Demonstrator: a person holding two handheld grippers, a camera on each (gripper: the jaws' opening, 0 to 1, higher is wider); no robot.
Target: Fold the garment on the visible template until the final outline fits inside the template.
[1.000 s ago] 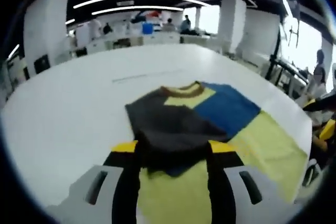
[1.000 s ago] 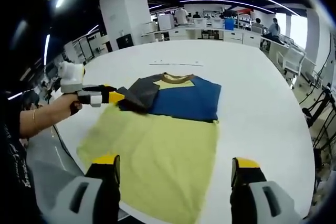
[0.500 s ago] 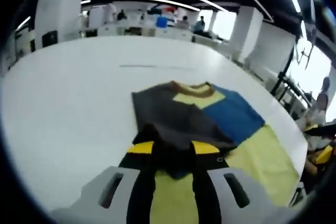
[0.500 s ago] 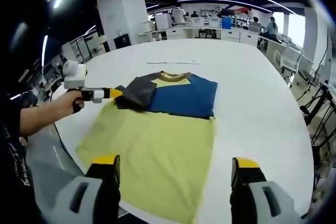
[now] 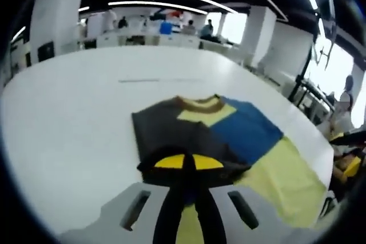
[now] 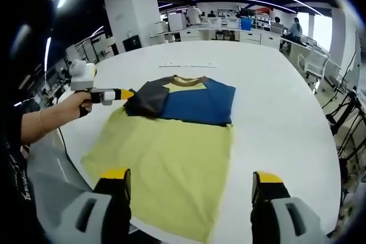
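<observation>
Two jaws of the left gripper (image 5: pixel 189 163), parted a second before, had clenched on the garment's (image 6: pixel 171 141) dark sleeve (image 5: pixel 171 132) mid-table, readying the fold, while the right gripper (image 6: pixel 186 184) hung wide apart nearby.

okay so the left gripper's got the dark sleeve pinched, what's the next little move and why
Probably draw the dark sleeve a bit further across the shirt toward the blue sleeve, then let go. The left gripper looks shut on the sleeve's edge, the sleeve is already folded in over the chest, and the right gripper hangs open at the hem.
</observation>
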